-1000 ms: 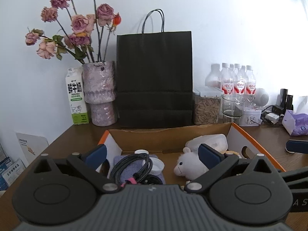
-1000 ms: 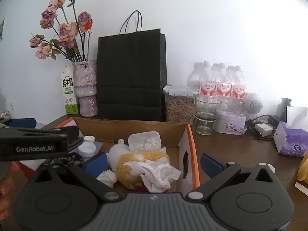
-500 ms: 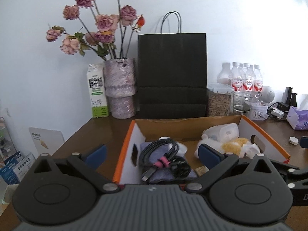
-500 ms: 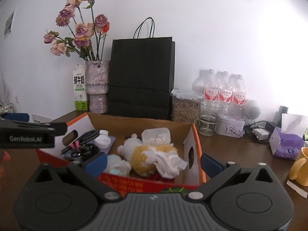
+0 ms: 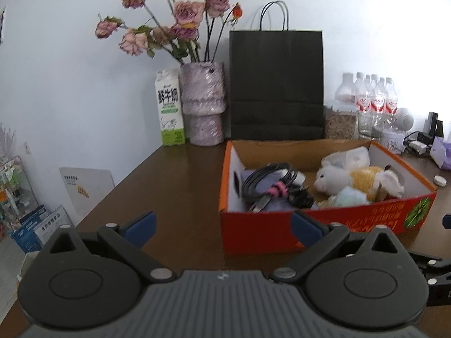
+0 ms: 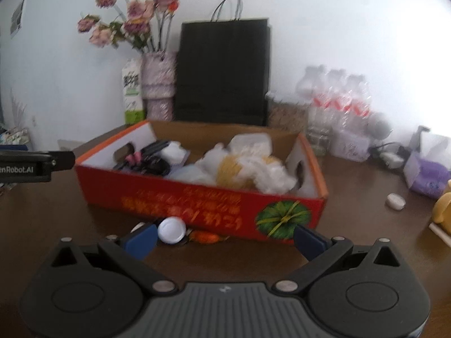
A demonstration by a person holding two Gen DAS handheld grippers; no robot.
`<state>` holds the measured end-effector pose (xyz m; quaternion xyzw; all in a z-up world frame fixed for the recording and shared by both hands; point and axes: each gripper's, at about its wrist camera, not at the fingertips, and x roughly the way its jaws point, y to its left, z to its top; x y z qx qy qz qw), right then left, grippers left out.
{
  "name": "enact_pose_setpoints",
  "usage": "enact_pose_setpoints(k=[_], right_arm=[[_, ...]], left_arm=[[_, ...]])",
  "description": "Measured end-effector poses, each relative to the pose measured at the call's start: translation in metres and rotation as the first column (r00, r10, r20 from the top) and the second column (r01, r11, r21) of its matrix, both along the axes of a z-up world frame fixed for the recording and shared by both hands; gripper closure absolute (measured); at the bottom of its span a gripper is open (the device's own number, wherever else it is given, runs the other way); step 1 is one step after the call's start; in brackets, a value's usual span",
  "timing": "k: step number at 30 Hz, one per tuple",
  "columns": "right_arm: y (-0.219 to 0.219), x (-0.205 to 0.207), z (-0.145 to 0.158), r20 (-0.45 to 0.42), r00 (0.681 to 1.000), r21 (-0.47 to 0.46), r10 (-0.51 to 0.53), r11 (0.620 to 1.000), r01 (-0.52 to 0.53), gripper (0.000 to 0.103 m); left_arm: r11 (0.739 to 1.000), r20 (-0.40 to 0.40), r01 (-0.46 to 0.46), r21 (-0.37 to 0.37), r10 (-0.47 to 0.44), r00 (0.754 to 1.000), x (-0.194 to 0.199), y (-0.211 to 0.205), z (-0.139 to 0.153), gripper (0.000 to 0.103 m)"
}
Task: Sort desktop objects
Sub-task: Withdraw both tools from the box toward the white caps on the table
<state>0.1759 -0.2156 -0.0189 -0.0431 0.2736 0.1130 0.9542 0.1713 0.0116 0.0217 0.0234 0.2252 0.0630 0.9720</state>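
both tongs wide apart, nothing betw the blue pads. left gripper [image 5: 222, 226] hangs over the dark brown wooden table [image 5: 174, 186], just in front of the near left corner of the orange-red cardboard box [image 5: 332, 225]. right gripper [image 6: 224, 239] sits low in front of the box's long printed side [image 6: 197, 205], its left pad [image 6: 142, 239] just beside a small round white cap [image 6: 171, 230] lying on the table w/ a bit of orange scrap [image 6: 204, 236] next to it, both against the foot of the box.

inside the box: coiled black cable w/ pink tie [image 5: 270, 187] on the left half, white and yellow plush toy [image 5: 355, 178] on the right, clear plastic tub [image 5: 352, 155] behind it, crumpled white tissue [image 6: 270, 171] on top in the right-wrist view.

behind the box stands a black paper bag w/ handles [image 5: 276, 84], to its left a mottled pink vase of dried roses [image 5: 203, 101] and a white-green milk carton [image 5: 170, 109]. right-wrist view is blurred, small details hard to read.
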Motion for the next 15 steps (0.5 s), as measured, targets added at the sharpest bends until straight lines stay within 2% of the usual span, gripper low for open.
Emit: enact_pose_setpoints(k=[4,15], right_arm=[[0.012,0.005,-0.009,-0.026,1.0,-0.008,0.002,1.0,-0.002,0.002],[0.032,0.029,-0.019,-0.086,0.996,0.022,-0.017,1.0,0.019,0.023]], left_arm=[[1.0,-0.016,-0.014,-0.006,0.014,1.0,-0.004,0.011,-0.007,0.0],[0.999,-0.052,-0.006,-0.035,0.005,0.999,0.001,0.024,-0.018,0.0]])
